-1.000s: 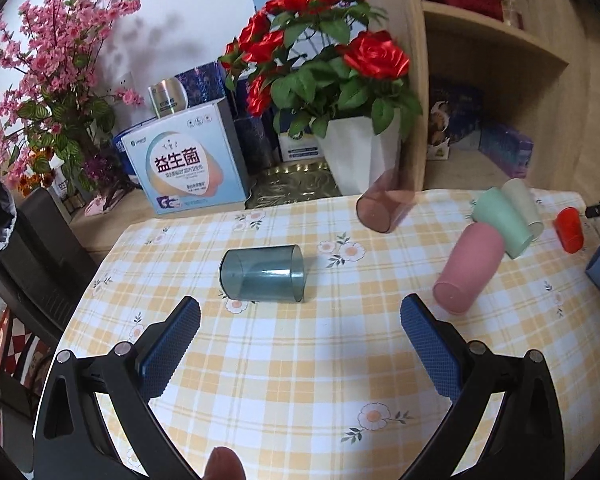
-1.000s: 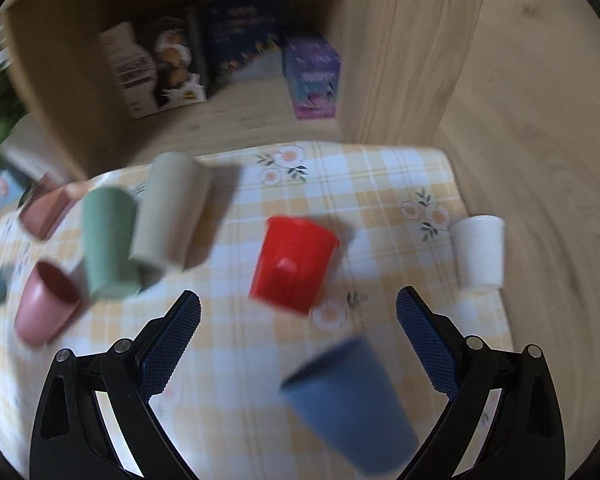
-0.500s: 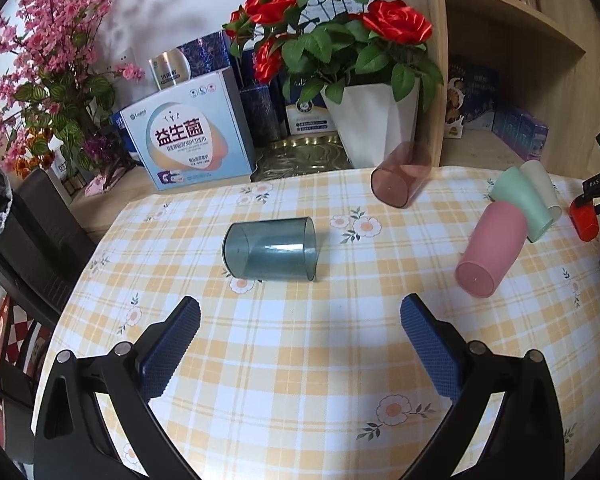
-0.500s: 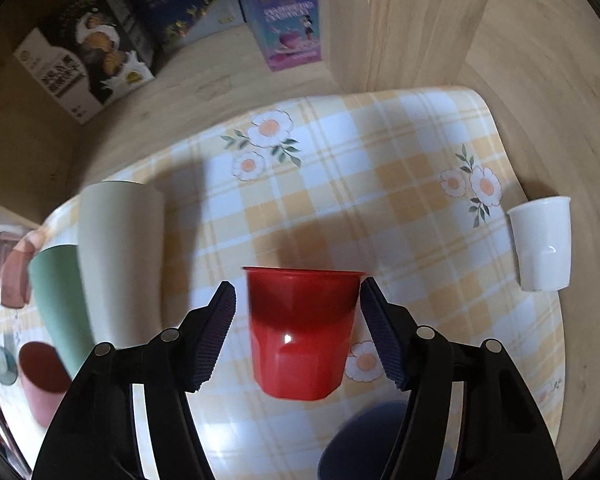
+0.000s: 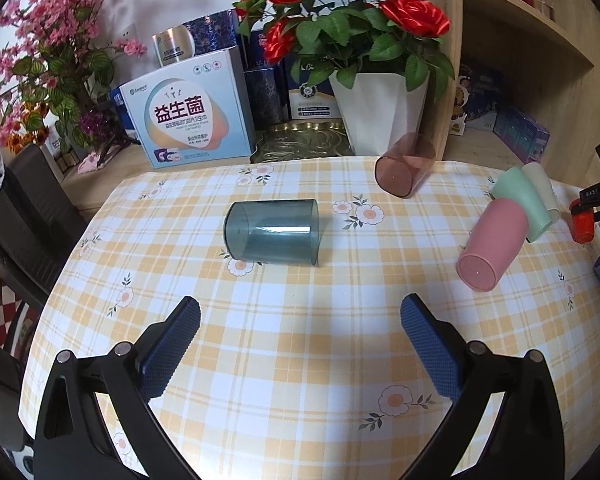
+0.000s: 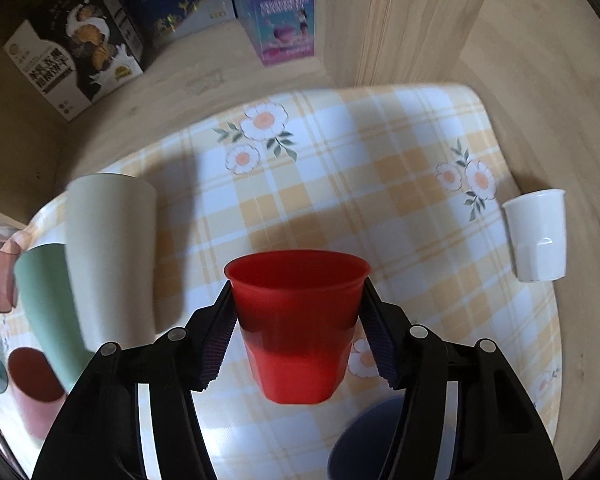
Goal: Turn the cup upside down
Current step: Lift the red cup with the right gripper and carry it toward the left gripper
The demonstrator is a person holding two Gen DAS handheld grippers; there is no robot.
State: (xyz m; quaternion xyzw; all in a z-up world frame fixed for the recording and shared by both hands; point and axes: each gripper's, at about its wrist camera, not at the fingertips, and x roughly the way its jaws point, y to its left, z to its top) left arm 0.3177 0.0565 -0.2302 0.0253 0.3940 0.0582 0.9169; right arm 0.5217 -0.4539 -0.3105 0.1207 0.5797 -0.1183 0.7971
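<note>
The right hand-held gripper (image 6: pixel 298 320) clamps the red cup (image 6: pixel 298 320) by its sides, leaving room to turn it; the left hand-held gripper (image 5: pixel 300 332) hovers open.

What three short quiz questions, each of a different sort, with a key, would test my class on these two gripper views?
1. True or false: the right gripper is shut on the red cup.
2. How does the grey-blue clear cup stand? A) upright B) on its side C) upside down
3. Fill in: the left gripper is ____.

Key: 1 true; 2 B; 3 open
</note>
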